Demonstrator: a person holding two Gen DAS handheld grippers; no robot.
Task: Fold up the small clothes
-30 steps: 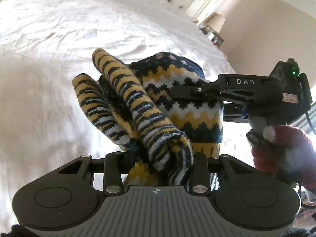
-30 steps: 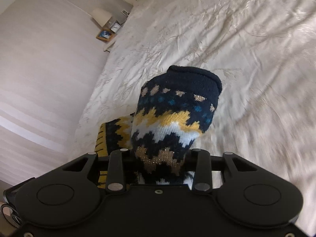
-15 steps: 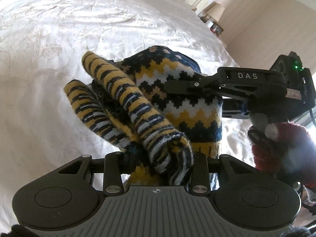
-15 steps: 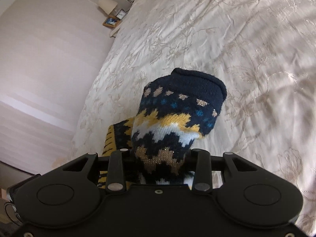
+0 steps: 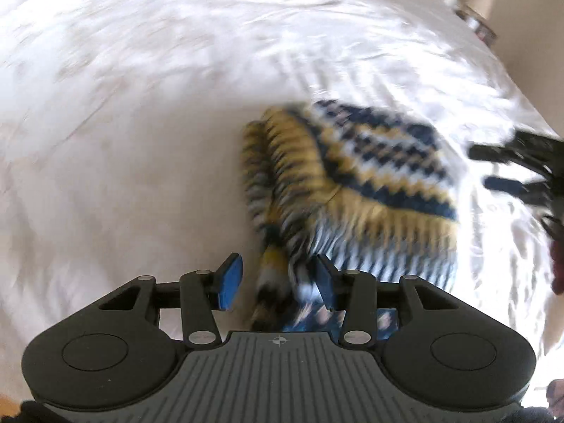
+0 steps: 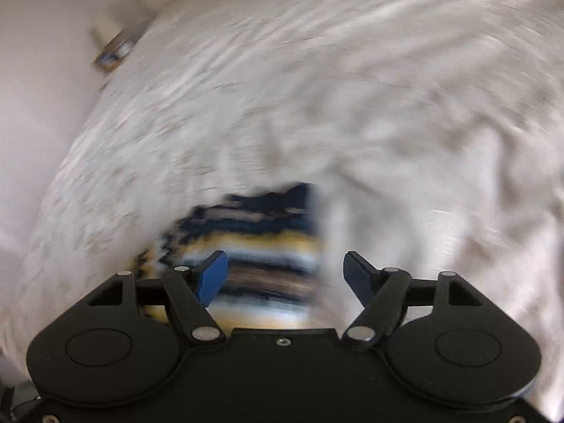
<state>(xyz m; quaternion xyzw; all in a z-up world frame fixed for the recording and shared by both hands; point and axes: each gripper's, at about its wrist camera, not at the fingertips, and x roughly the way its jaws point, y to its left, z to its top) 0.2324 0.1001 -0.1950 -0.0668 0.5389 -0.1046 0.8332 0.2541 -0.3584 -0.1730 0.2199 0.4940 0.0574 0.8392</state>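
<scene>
- Our largest sight is the bed [image 5: 141,112], its white, faintly patterned cover filling both views; both pictures are motion-blurred, so fine detail is lost.
- On the cover lies the knit [image 5: 359,183], a small navy, yellow and white zigzag-patterned garment. In the left wrist view it spreads ahead and to the right of our left gripper, with striped, ribbed parts bunched along its left edge. We cannot tell from the blur what kind of garment it is.
- Our left gripper [image 5: 278,282] has its fingers parted, blue pads showing. A striped end of the knit runs down between them; the right finger sits against or just beside the fabric, while the left finger stands apart from it with white cover showing in the gap. We see no pinch.
- Our right gripper [image 6: 285,275] is spread wide. In its own view the knit [image 6: 253,246] lies just ahead and under its left half: the left finger overlaps the fabric, the right finger is over bare cover, clear of the knit's right edge.
- In the left wrist view the right gripper [image 5: 518,169] shows as a dark blur just beside the knit's right side, not clearly touching it.
- Smallest, a nightstand [image 6: 112,53] with blurred items stands beside the bed.
</scene>
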